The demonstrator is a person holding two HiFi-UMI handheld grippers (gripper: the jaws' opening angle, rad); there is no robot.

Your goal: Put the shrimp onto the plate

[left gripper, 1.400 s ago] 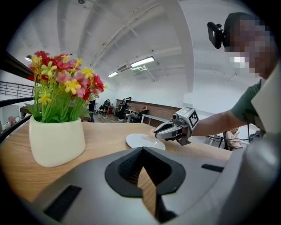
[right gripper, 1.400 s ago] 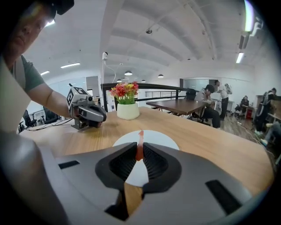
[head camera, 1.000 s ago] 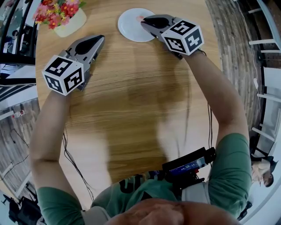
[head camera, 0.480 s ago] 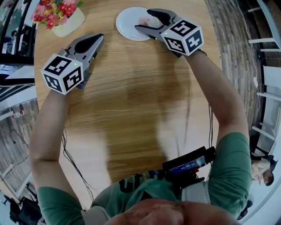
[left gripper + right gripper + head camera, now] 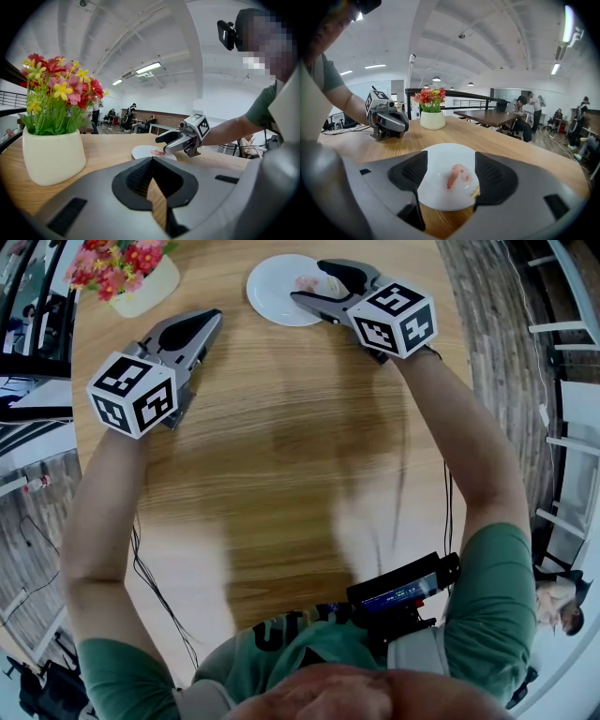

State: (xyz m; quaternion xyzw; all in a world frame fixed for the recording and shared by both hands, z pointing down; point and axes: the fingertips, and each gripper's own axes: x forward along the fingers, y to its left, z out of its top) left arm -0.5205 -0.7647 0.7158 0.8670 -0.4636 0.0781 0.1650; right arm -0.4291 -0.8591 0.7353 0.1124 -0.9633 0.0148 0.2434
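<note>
The right tool [image 5: 450, 164] has its jaws wide apart, having just been opening, and grips nothing. The one shrimp [image 5: 456, 177] lies free between them, near the middle of the single white plate [image 5: 440, 199]. The left tool [image 5: 152, 183], jaws together and empty, sits low over the table [image 5: 281, 446], well apart from the plate. The placing looks done; only drawing the right tool clear seems left. Two tools, one flower pot [image 5: 141, 287]

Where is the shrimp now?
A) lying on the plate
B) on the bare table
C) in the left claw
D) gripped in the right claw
A: the shrimp lies on the plate, under the right claw, whose jaws have just opened and stand clear of it.
</note>
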